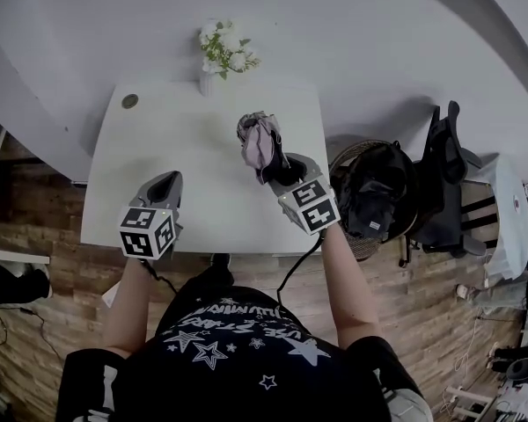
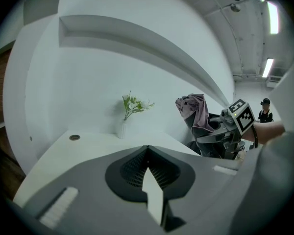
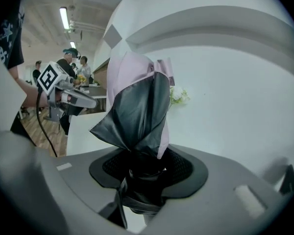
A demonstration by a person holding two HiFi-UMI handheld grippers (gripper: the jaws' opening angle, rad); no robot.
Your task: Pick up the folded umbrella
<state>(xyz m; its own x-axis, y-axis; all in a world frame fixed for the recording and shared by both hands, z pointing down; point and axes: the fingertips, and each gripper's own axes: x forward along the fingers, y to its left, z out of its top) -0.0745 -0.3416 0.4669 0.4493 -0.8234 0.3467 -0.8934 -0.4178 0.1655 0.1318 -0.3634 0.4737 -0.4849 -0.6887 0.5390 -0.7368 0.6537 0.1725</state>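
The folded umbrella [image 1: 260, 143], pink outside with black folds, is lifted clear of the white table [image 1: 194, 148]. My right gripper [image 1: 282, 170] is shut on its lower end, and the canopy stands up out of the jaws. In the right gripper view the umbrella [image 3: 137, 111] fills the middle, pinched at the right gripper [image 3: 139, 173]. My left gripper [image 1: 165, 183] hovers over the table's front left, jaws together and holding nothing. From the left gripper [image 2: 147, 153] I see the umbrella [image 2: 196, 112] held up at the right.
A small vase of white flowers [image 1: 222, 53] stands at the table's back edge, and a round cable grommet [image 1: 129, 101] sits at the back left corner. To the right of the table are a wicker basket with a dark bag [image 1: 378, 192] and a black chair [image 1: 444, 174].
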